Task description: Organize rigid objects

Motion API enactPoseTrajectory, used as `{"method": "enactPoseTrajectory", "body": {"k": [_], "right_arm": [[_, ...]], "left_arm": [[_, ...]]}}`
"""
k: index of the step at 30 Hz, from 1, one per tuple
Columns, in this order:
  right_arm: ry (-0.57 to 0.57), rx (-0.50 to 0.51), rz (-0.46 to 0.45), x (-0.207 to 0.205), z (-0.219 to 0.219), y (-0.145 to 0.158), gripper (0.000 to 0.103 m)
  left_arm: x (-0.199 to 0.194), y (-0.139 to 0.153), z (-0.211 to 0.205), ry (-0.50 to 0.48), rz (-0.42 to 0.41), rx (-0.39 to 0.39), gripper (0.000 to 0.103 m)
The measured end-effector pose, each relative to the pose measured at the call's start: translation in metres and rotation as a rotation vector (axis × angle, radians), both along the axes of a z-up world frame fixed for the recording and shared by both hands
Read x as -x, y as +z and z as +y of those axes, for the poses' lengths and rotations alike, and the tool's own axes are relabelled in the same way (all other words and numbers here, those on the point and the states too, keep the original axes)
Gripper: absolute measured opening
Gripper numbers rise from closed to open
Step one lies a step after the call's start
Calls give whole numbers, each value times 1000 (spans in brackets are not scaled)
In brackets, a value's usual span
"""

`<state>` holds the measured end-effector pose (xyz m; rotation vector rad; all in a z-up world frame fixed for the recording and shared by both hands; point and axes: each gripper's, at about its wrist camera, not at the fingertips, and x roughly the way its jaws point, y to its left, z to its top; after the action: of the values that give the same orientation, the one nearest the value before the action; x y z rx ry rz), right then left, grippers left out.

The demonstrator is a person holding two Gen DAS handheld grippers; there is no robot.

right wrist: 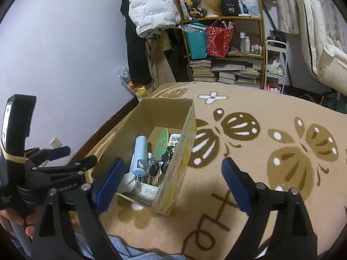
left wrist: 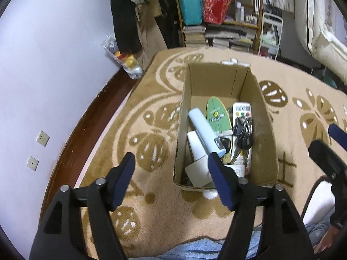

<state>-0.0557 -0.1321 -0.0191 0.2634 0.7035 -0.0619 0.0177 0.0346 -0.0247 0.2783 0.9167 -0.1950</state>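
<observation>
Both claws (left wrist: pixel 171 179) (right wrist: pixel 171 186) agape — box (left wrist: pixel 216 80) full.

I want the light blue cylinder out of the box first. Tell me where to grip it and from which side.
Grip the light blue cylinder across its upper, far half, coming straight down from above. It lies slanted on top of the pile in the cardboard box, that end bare, while keys crowd its lower end. Probably easiest for the left gripper, already open.
</observation>
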Motion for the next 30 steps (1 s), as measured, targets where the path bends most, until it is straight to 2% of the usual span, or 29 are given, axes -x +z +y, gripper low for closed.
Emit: {"method": "enactPoseTrajectory", "body": {"k": [1,7,16,20,30], "right_arm": [[-6,2,-9,3,0,1,103],[-48,42,-60,20,0,10,103],[-51,75,-126,38,0,20,103],[-43,95,-139,41,0,21,103],[-85,67,-126,43,-11,14,103]], "left_arm": [[3,3,0,0,-14,5,78],[20,22,6,21,-130,27,101],[31,37,19,36,-188,102,102],[36,40,15,22,-224,89,102],[39,40,9,9,-231,73,102]]}}
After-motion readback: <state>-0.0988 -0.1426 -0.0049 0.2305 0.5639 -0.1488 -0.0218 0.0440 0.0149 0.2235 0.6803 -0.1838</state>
